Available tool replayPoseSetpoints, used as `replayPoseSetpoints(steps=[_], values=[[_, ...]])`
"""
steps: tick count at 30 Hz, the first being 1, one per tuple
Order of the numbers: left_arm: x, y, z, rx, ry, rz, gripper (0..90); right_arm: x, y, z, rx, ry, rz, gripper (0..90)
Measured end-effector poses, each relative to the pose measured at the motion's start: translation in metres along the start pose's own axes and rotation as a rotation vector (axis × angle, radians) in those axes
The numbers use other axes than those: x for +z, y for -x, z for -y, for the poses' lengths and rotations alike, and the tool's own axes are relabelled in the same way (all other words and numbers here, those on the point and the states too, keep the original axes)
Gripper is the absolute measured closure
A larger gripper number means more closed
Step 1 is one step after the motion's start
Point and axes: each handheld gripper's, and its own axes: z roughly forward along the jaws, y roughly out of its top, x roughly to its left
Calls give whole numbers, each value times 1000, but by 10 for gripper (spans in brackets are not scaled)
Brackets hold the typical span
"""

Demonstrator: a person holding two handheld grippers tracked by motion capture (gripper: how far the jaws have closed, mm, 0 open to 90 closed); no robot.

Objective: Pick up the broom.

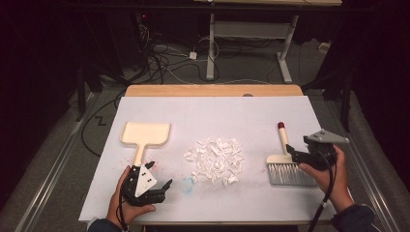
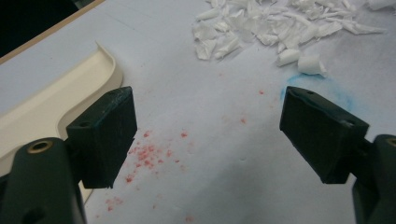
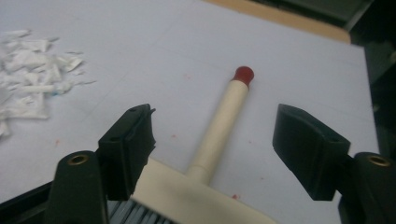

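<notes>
A: Right gripper [image 1: 296,153]: a black two-jaw tool in the person's right hand [image 1: 333,174]. What is its jaw condition?

B: Jaws spread wide, holding nothing. In the right gripper view the gripper [image 3: 212,140] straddles the cream hand brush with a round handle, red end cap and grey bristles [image 3: 219,133]; the handle runs up between the jaws without touching either. One jaw sits over the brush head.

A: Location of the brush on the work surface?

B: It lies flat on the white sheet-covered table [image 1: 217,111], at the right side, handle pointing away from the person and bristles toward the person. In the high view the gripper sits at the brush [image 1: 285,159] where handle meets head.

A: Left gripper [image 1: 162,186]: condition?

B: Also spread wide and empty, held in the left hand [image 1: 123,203] near the front edge of the table. In the left gripper view the gripper [image 2: 208,135] hangs over bare sheet marked with red specks [image 2: 147,154] and a blue smear [image 2: 327,88].

A: Adjacent items?

B: The cream plastic dustpan with a flat handle [image 1: 144,135] lies at the left, its handle pointing toward the left gripper and its end just beside it. In the left gripper view the dustpan rim [image 2: 70,88] is just beside one jaw. The pile of torn white paper scraps [image 1: 215,159] lies mid-table, between dustpan and brush, apart from both.
</notes>
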Motion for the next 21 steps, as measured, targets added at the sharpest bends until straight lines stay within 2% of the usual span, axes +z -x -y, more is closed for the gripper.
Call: replayPoseSetpoints(steps=[1,2,3,4,5,6,7,8,9,10,11,13,15,18,21], values=[[0,0,0,0,0,0,181,0,0,0,0,0,0,307],[0,0,0,-3,1,1,181,8,2,-4,6,-41,0,307],[1,1,0,2,-10,-10,181,23,5,-8,36,-103,-4,321],[2,2,0,0,-23,-24,181,31,6,-9,38,-144,-13,323],[2,2,0,0,-23,-24,184,31,6,-9,38,-144,-13,323],[2,2,0,1,-37,-36,185,47,7,-7,69,-198,-30,369],[2,2,0,-1,-42,-38,185,47,7,-7,69,-198,-30,369],[1,2,0,-3,-36,-35,184,59,7,-5,86,-260,-44,395],[1,2,0,-3,-36,-35,184,59,7,-5,86,-260,-44,395],[0,2,0,-7,-31,-35,184,63,8,-4,91,-278,-26,424],[0,1,0,4,-24,-40,184,72,12,-1,107,-313,-28,451],[0,1,0,5,-25,-42,184,74,14,0,114,-313,-36,511],[1,2,0,10,-31,-42,184,74,14,-1,99,-314,-41,574],[2,2,-1,10,-25,-34,184,75,13,-2,89,-316,-43,604],[2,3,-2,8,-21,-30,184,77,13,-3,79,-310,-51,670]])
